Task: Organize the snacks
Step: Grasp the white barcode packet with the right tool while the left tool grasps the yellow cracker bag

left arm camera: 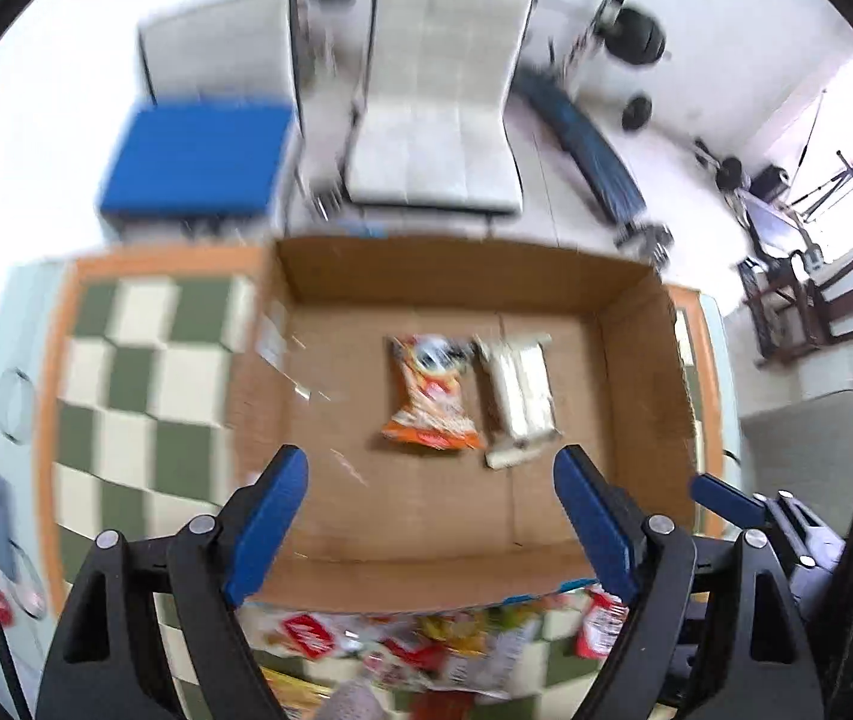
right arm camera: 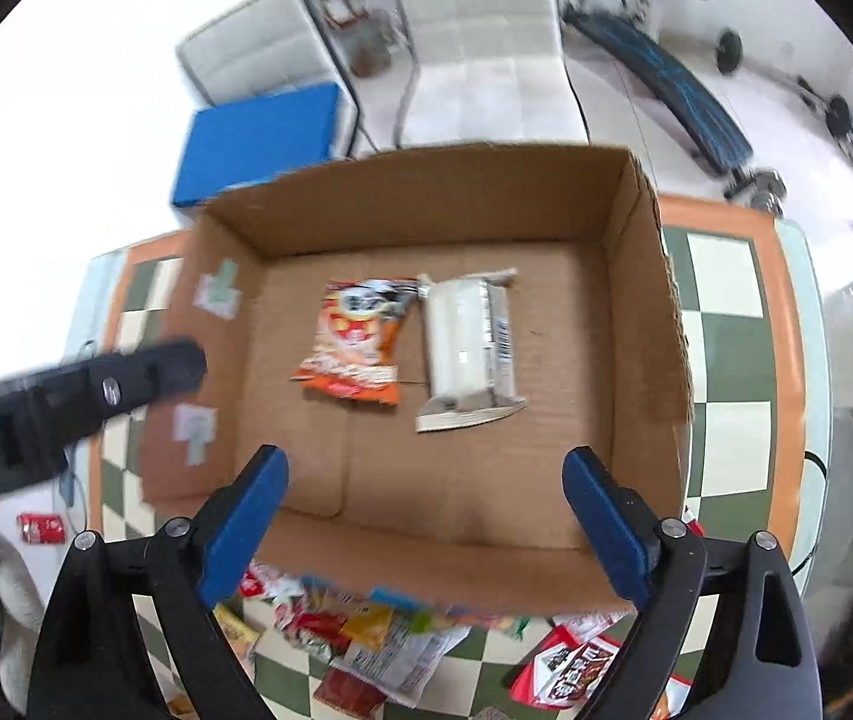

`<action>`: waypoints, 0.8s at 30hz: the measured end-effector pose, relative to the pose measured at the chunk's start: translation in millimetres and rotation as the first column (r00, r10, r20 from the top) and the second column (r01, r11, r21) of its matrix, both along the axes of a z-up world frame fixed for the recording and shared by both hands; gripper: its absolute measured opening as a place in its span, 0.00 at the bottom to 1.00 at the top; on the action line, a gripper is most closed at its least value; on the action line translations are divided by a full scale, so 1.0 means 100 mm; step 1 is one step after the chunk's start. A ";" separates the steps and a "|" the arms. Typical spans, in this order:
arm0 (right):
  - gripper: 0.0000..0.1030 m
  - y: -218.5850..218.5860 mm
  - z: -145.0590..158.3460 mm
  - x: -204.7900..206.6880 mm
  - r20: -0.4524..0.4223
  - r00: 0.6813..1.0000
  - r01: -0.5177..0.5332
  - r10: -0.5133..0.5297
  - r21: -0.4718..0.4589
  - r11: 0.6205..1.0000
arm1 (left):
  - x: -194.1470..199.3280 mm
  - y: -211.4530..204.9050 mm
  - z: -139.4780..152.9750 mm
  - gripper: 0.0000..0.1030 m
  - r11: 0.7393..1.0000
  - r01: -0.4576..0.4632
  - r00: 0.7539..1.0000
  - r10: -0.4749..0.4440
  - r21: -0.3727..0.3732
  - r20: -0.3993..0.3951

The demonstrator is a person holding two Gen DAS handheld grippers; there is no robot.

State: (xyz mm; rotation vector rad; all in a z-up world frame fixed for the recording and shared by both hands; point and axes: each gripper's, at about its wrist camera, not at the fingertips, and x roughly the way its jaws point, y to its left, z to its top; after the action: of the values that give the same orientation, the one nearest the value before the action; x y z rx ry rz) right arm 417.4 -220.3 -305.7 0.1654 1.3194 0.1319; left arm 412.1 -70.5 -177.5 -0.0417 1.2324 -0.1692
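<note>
While both claws hang above it, the cardboard box (right arm camera: 636,312) is the biggest thing here, and it sits on the checked cloth (right arm camera: 726,324). Inside the box, near its middle, lie two snacks side by side: an orange snack bag (right arm camera: 354,342) and a white packet (right arm camera: 468,348), close together, maybe touching. More loose snacks (right arm camera: 378,642) wait in a heap on the cloth, just outside the box's near wall.

These bags look light, thin and crinkly. I think they are soft and a bit slippery, and what is inside may crack if squeezed hard. A good place to pinch one is a flat sealed edge, with a gentle grip.

The left gripper (left arm camera: 432,516) is spread wide with nothing in it. The right gripper (right arm camera: 426,516) is spread wide and empty too.

Only the right wrist view shows the paper labels (right arm camera: 216,294) on the box's outer wall, and a small red packet (right arm camera: 39,528) well apart from the box. Only the left wrist view shows a round glass thing (left arm camera: 12,405) beside the cloth, far from the box.
</note>
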 end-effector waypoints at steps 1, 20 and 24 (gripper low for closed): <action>0.92 0.04 0.08 -0.10 0.026 1.000 -0.009 0.009 -0.004 1.000 | -0.09 0.02 0.09 0.81 1.000 0.000 0.999 0.000 0.002 0.038; 0.92 0.29 -0.62 -1.55 -0.209 0.977 0.046 -0.034 0.052 0.998 | -1.52 0.65 -0.96 0.81 0.982 -0.110 0.976 0.136 0.152 -0.171; 0.92 0.37 -0.99 -1.63 -0.297 0.953 0.073 -0.058 0.041 0.996 | -1.83 0.83 -1.28 0.81 0.972 -0.077 0.962 0.132 0.223 -0.241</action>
State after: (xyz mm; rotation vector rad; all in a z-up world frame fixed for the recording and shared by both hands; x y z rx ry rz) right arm 254.5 -183.5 -404.8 0.2812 1.6078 0.0865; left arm 229.3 12.2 -305.7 0.0576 1.4954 0.0635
